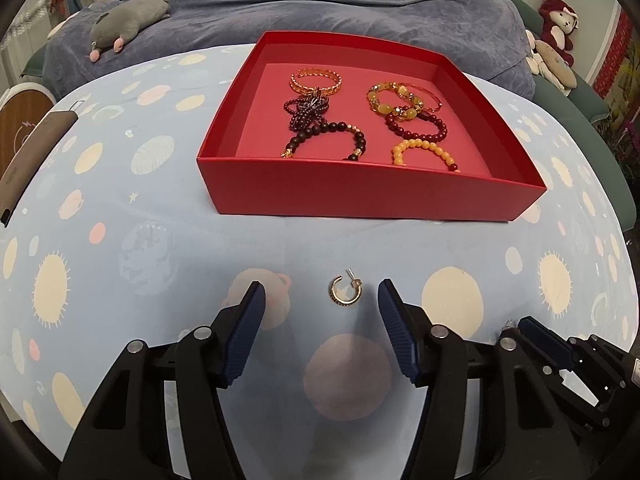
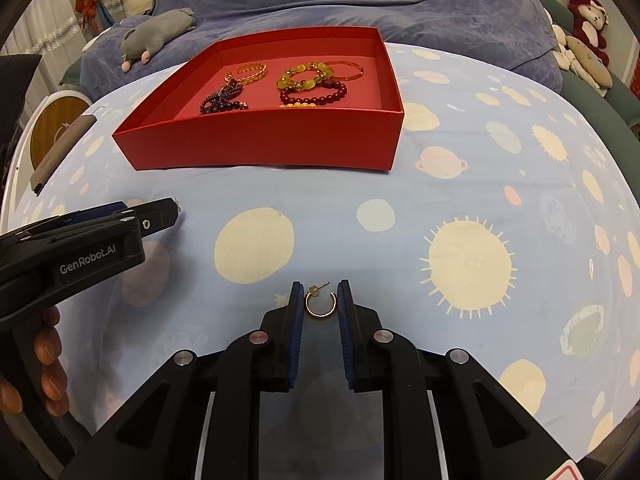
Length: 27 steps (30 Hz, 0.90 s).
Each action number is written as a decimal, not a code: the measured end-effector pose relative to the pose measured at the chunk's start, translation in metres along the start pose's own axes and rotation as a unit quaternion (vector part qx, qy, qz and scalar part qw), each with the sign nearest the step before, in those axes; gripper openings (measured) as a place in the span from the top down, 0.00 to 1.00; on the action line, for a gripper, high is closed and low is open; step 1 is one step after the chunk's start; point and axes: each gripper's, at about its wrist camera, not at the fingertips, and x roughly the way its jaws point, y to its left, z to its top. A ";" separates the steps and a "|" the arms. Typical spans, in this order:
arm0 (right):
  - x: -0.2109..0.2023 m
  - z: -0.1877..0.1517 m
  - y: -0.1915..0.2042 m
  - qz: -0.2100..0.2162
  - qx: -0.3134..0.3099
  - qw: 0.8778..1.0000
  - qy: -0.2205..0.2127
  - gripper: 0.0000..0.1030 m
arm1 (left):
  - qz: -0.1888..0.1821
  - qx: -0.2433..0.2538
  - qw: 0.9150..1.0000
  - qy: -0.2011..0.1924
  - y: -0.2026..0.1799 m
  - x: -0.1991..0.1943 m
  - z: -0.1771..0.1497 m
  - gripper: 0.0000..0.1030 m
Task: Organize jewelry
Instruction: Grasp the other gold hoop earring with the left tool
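Left tool (image 1: 321, 300) gaped around a hoop earring (image 1: 346, 290); right tool (image 2: 319, 300) bracketed another earring (image 2: 319, 302), not visibly clamped. Light, stiff, slippery: pinch across the hoop.

Both wrist cameras look low and forward across the planet-print blue cloth (image 1: 160, 200), close behind their fingers, sharing the open red cardboard box (image 1: 360, 192) beyond.

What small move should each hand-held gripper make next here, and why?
Probably close both. The right hand-held gripper has its fingers on either side of a gold hoop earring on the sheet, nearly touching it. The left hand-held gripper is wide open around the other hoop earring. The red box beyond already holds the bracelets, so the earrings look next.
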 end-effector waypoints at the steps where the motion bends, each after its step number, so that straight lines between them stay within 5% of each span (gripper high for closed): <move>1: 0.000 0.000 0.000 0.001 0.001 1.000 0.001 0.85 | 0.000 0.001 1.000 0.002 -0.001 0.002 0.000 0.51; 15: 0.001 0.000 -0.002 0.003 0.005 1.000 0.001 0.85 | 0.007 0.032 0.999 -0.001 -0.008 0.005 -0.002 0.83; 24: -0.001 -0.001 -0.003 0.003 0.008 1.000 -0.001 0.85 | -0.013 0.012 1.000 0.003 0.002 -0.002 -0.008 0.83; 27: -0.001 -0.001 -0.003 0.005 0.007 1.000 -0.001 0.85 | -0.022 0.001 1.000 0.004 0.007 -0.004 -0.012 0.75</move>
